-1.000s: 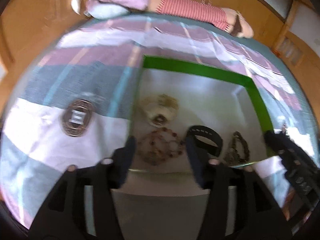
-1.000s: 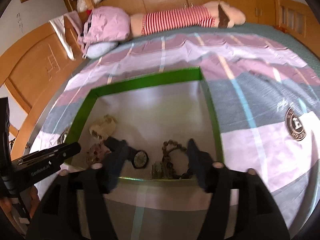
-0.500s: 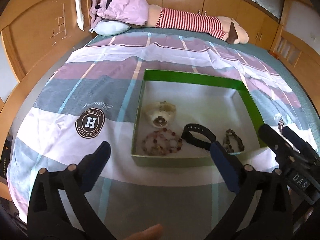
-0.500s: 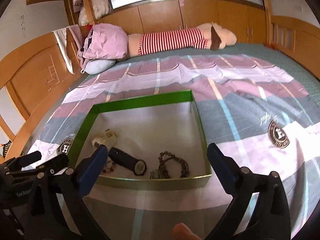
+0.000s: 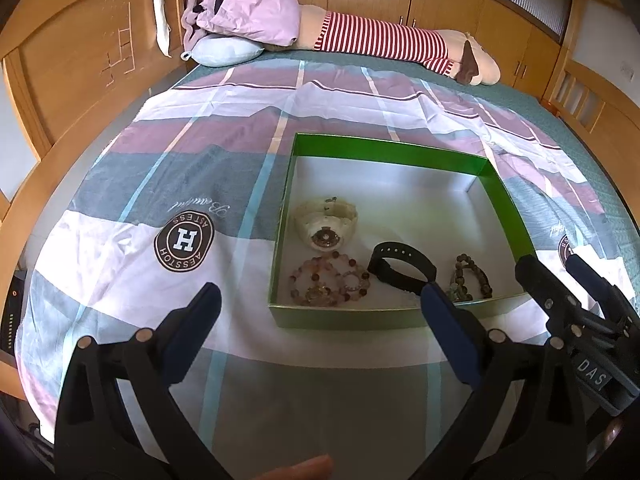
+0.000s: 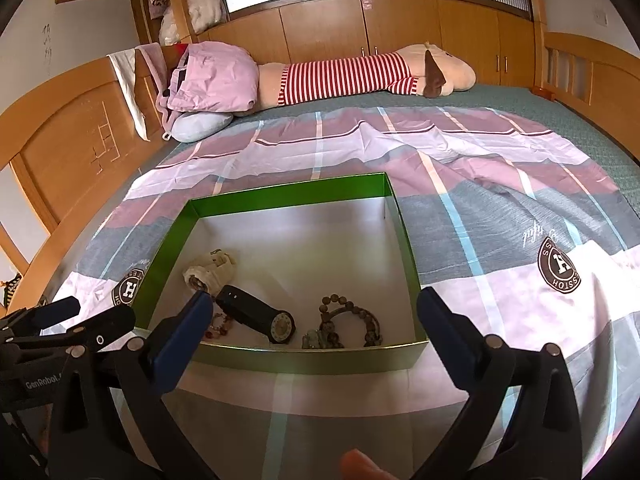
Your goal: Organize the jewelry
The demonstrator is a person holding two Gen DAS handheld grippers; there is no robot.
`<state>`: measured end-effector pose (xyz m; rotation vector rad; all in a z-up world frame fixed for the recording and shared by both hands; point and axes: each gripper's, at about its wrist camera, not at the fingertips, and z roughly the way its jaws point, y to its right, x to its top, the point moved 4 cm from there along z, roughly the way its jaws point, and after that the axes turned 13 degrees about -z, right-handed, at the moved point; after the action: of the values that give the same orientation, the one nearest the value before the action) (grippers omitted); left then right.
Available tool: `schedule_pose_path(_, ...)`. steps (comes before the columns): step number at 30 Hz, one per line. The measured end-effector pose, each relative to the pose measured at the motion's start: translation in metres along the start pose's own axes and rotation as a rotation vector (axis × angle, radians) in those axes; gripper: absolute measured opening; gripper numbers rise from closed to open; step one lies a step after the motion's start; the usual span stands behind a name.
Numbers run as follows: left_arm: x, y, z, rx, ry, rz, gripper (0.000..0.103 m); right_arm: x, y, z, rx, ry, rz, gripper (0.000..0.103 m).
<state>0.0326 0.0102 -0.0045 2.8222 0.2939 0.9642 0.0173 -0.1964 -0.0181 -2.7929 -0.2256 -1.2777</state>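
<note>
Four pieces of jewelry are laid along the near side of the green box (image 5: pixel 384 156) on the plaid bedspread (image 5: pixel 168 168): a cream watch (image 5: pixel 326 226), a pink bead bracelet (image 5: pixel 330 280), a black watch (image 5: pixel 400 266) and a dark bead bracelet (image 5: pixel 472 276). The left gripper (image 5: pixel 318 304) and the right gripper (image 6: pixel 310 312) are held just short of the box's near wall, each with jaws spread wide and nothing between them. Both pairs of jaws have just been opening.

Wooden headboard (image 6: pixel 80 152) and cabinets (image 6: pixel 320 36) (glazed panels above) surround the daylit bed (image 6: pixel 500 184).
</note>
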Motion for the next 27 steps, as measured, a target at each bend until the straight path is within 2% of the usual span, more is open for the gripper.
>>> schedule_pose_path(27,-0.0018,-0.0018,0.0024,0.012,-0.006,-0.001,0.101,-0.002,-0.0016,0.001,0.005,-0.008,0.004,0.102)
